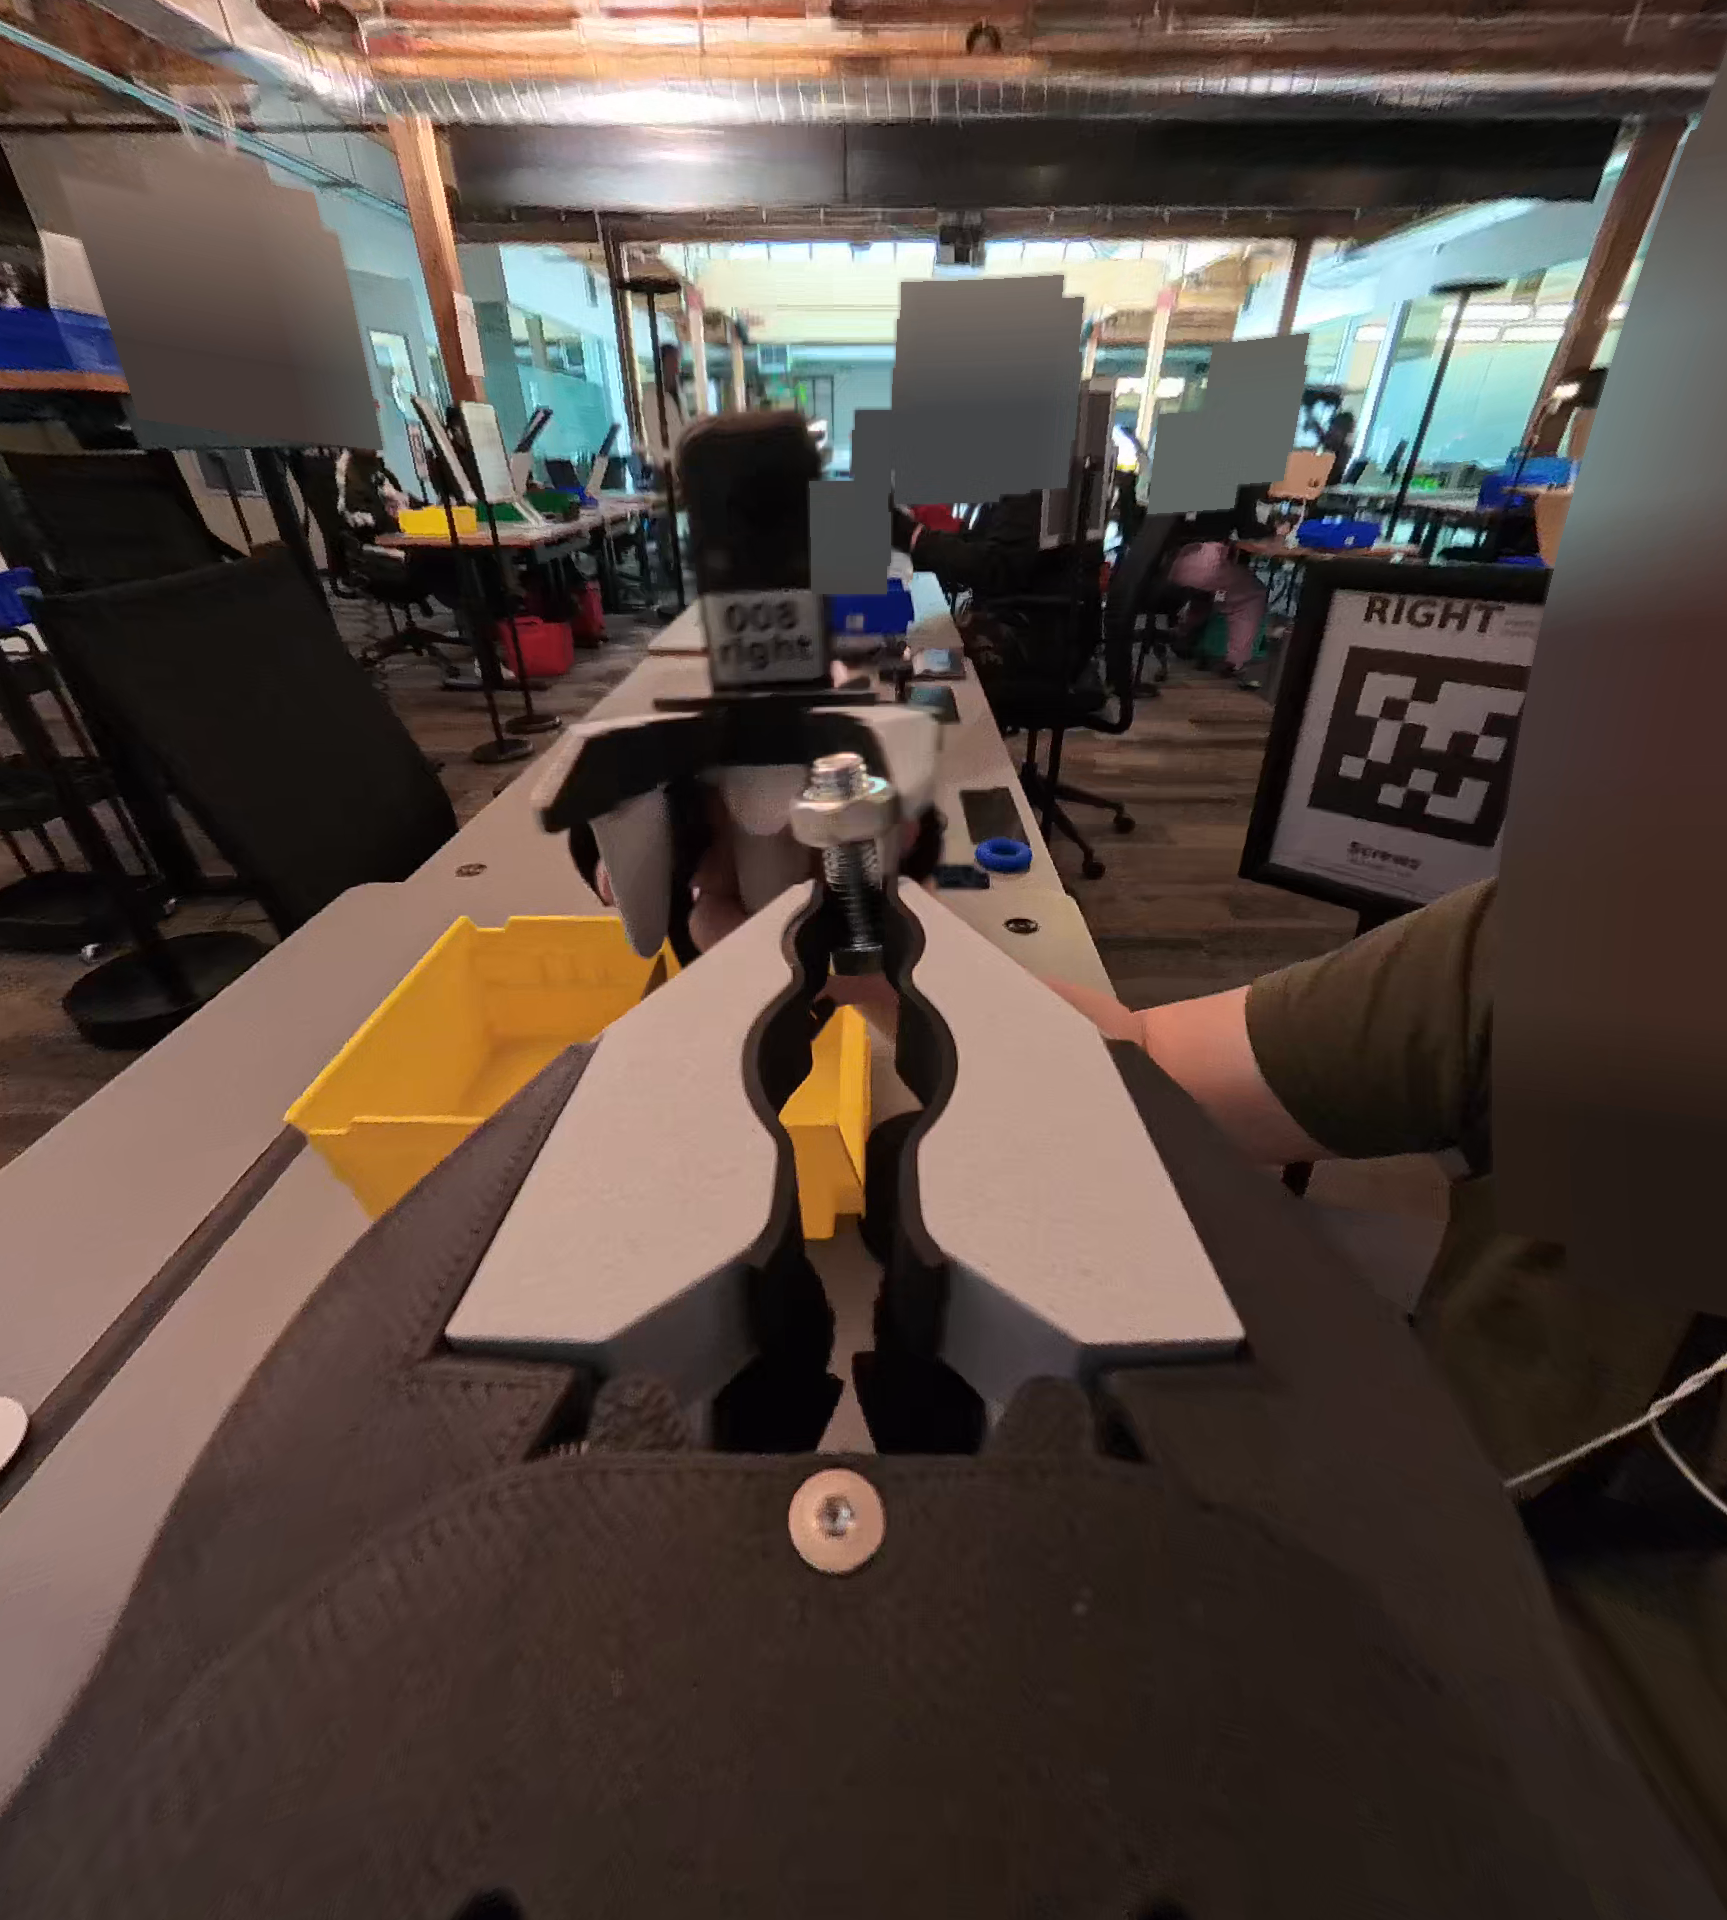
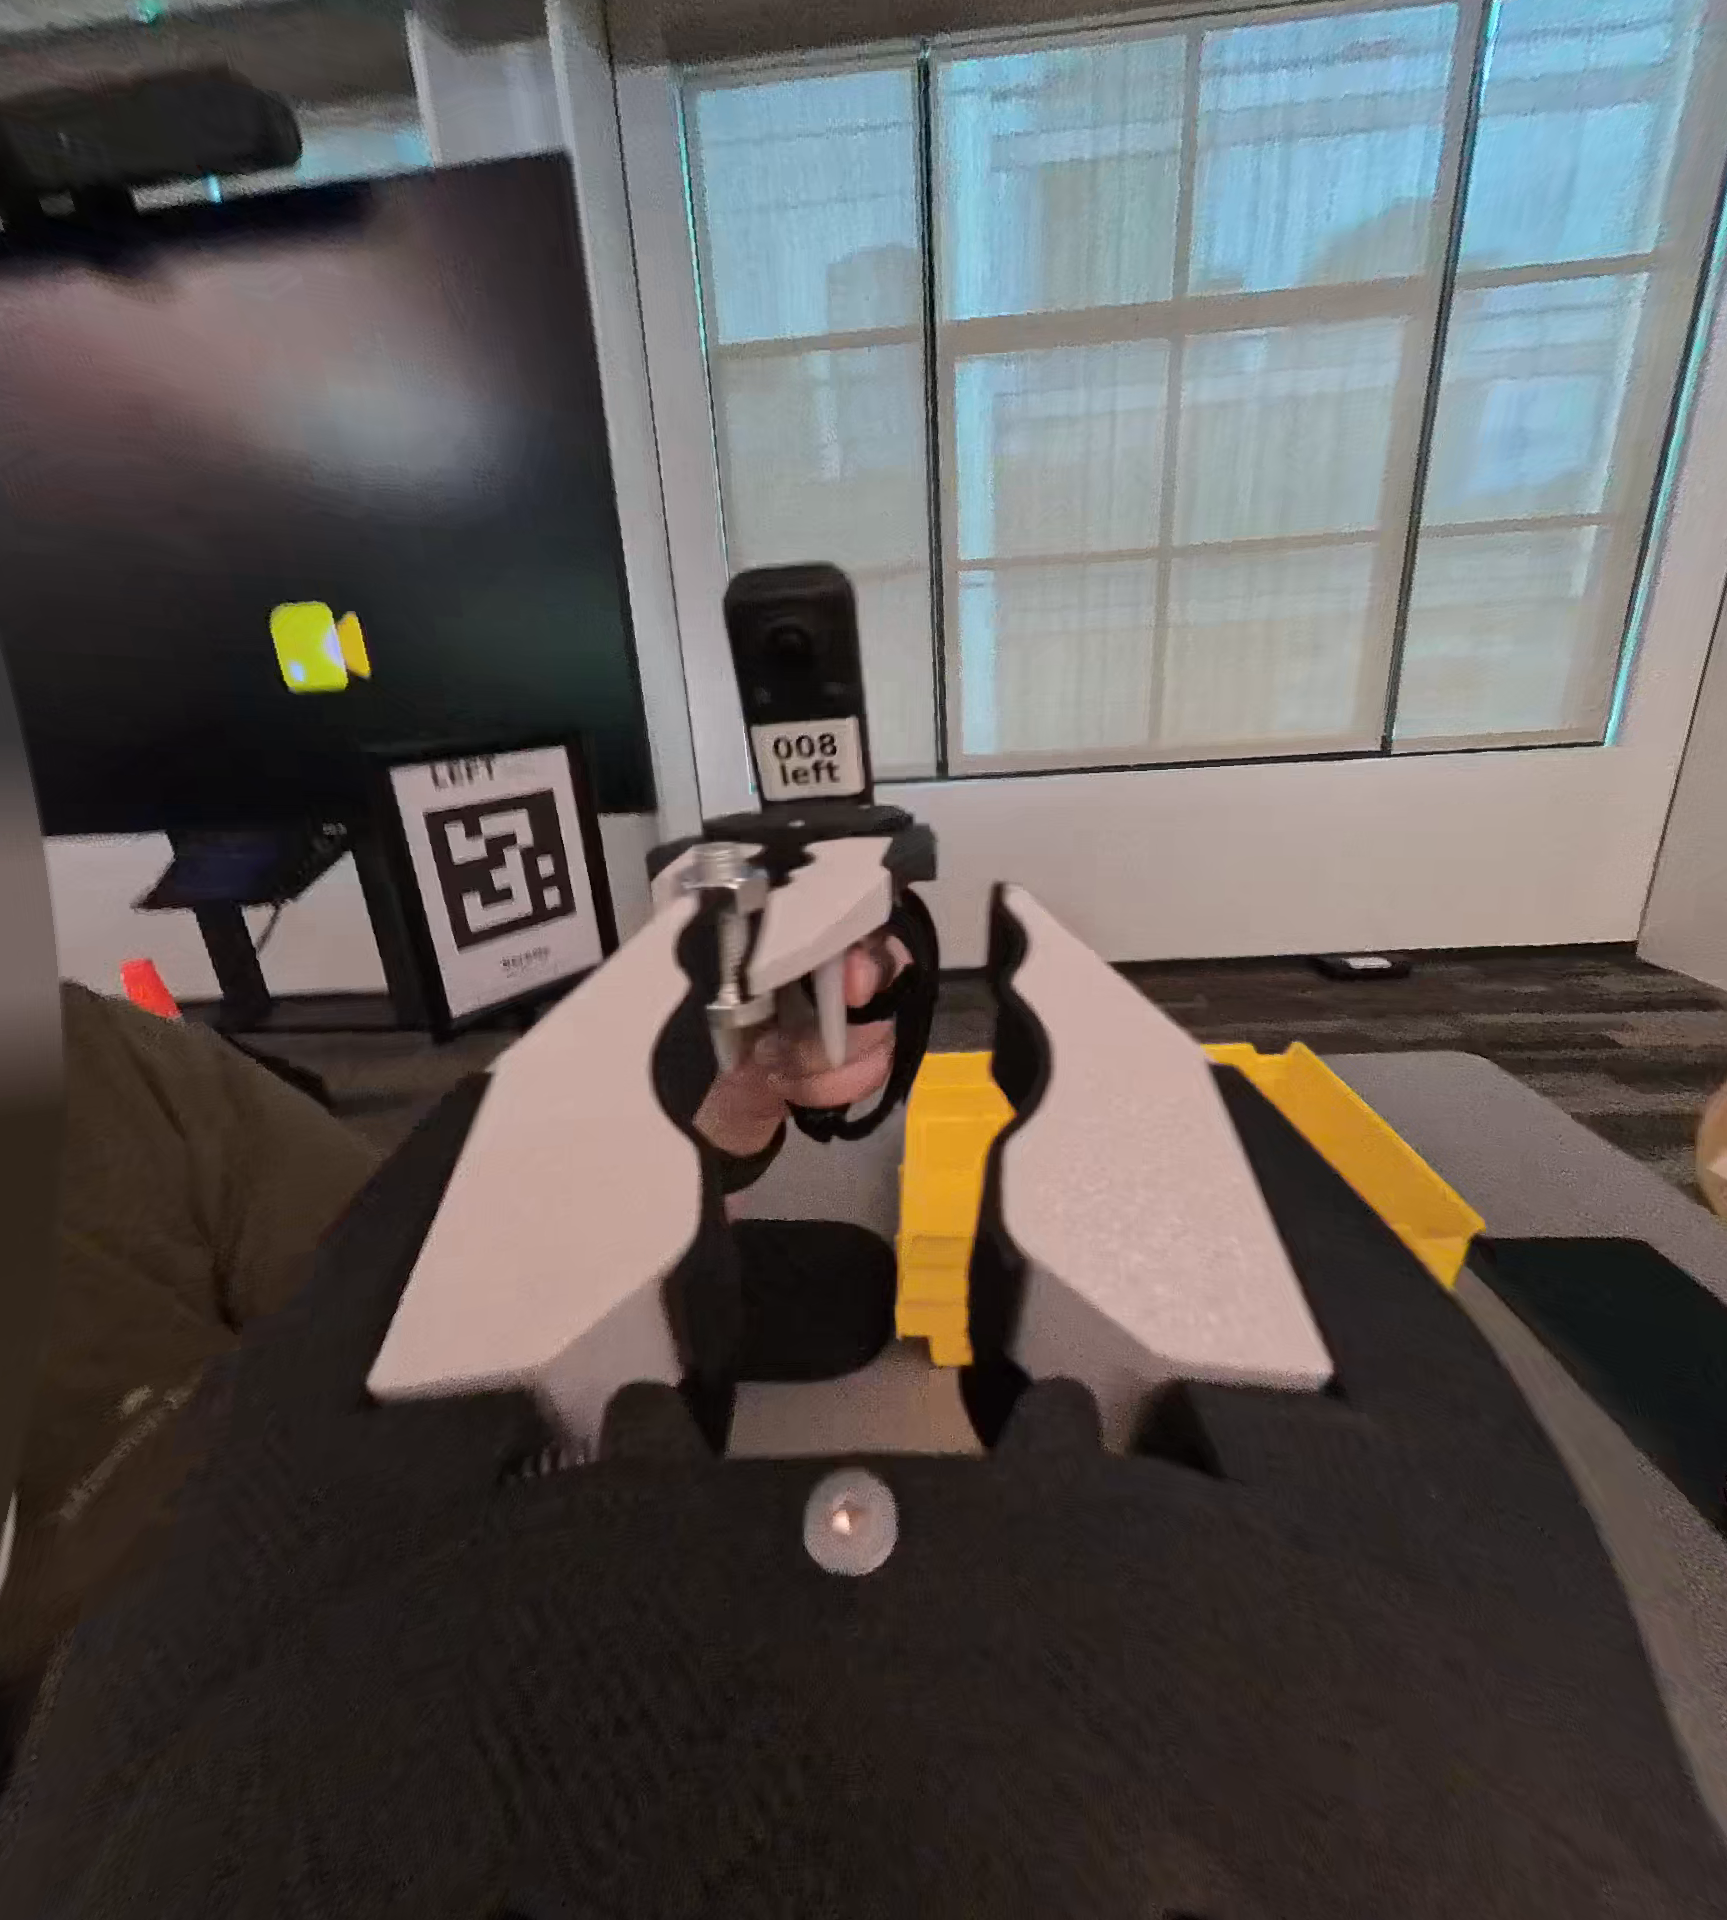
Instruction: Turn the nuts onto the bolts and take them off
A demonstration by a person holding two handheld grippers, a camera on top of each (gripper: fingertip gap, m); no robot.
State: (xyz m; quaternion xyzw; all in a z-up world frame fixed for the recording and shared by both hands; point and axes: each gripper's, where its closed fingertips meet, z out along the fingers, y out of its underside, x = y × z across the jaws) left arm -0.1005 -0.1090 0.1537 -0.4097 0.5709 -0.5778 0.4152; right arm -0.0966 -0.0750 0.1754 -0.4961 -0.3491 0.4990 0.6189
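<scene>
Open-plan room with desks, office chairs (image 1: 246, 727) and a large paned window (image 2: 1171, 395), grey surface (image 1: 163, 1122) carrying a yellow bin (image 1: 443, 1039), left claw (image 1: 854, 935) clenched on an upright bolt (image 1: 848, 894), nut (image 1: 843, 816) threaded near its top, right claw (image 2: 838, 956) released beside it.

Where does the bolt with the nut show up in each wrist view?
Left wrist view: the bolt stands upright at centre, clamped at the left tongs' tips, nut near its top.
Right wrist view: bolt left of centre, beyond the open right tongs.
Shared landmark: the yellow bin.
</scene>
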